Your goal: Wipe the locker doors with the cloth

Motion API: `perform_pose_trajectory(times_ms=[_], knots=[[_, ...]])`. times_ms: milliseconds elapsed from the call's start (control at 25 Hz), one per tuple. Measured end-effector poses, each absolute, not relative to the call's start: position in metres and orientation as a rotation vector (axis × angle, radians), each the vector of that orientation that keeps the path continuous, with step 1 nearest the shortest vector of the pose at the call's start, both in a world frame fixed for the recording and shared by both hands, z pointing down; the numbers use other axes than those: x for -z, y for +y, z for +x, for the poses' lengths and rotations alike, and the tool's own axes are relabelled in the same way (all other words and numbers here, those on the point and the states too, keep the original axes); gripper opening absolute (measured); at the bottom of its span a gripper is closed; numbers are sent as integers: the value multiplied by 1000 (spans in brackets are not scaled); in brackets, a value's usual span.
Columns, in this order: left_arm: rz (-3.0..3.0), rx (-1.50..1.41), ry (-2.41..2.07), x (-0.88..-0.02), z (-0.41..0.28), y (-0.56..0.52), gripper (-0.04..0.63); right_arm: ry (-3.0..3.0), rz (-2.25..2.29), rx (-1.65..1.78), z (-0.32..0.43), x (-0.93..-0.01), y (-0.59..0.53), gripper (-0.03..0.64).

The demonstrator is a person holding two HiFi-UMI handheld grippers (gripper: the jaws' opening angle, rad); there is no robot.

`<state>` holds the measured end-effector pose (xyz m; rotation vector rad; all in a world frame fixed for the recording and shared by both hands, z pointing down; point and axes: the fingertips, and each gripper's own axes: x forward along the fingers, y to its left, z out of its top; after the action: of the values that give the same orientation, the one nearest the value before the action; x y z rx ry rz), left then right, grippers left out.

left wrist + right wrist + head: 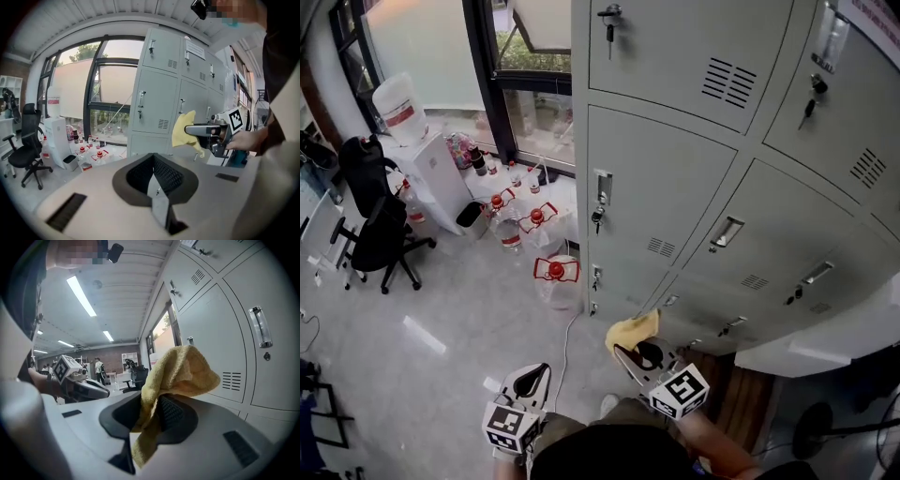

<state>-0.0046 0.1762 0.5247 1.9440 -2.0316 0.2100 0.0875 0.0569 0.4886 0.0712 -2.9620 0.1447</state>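
the right gripper [630,354] pinches the yellow cloth [632,330] in its fingers, close to the lower locker doors [666,187]. contact with the metal cannot be told. a good wipe likely needs the loose fold pressed flat and swept around each handle [727,232]. the left gripper [528,377] hangs well away from the lockers, fingers pressed together, empty. cloth and gripper partly hide the bottom doors.
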Motion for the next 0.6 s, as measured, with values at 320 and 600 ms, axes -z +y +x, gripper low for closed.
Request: perform_pose_trajectory(times_ms=[320, 600], knots=[[1954, -254, -2013, -527, -6, 137, 9, -3047, 145, -118, 88, -465, 7, 98], [2089, -244, -1970, -516, -49, 87, 10, -3105, 280, 73, 47, -425, -26, 98]])
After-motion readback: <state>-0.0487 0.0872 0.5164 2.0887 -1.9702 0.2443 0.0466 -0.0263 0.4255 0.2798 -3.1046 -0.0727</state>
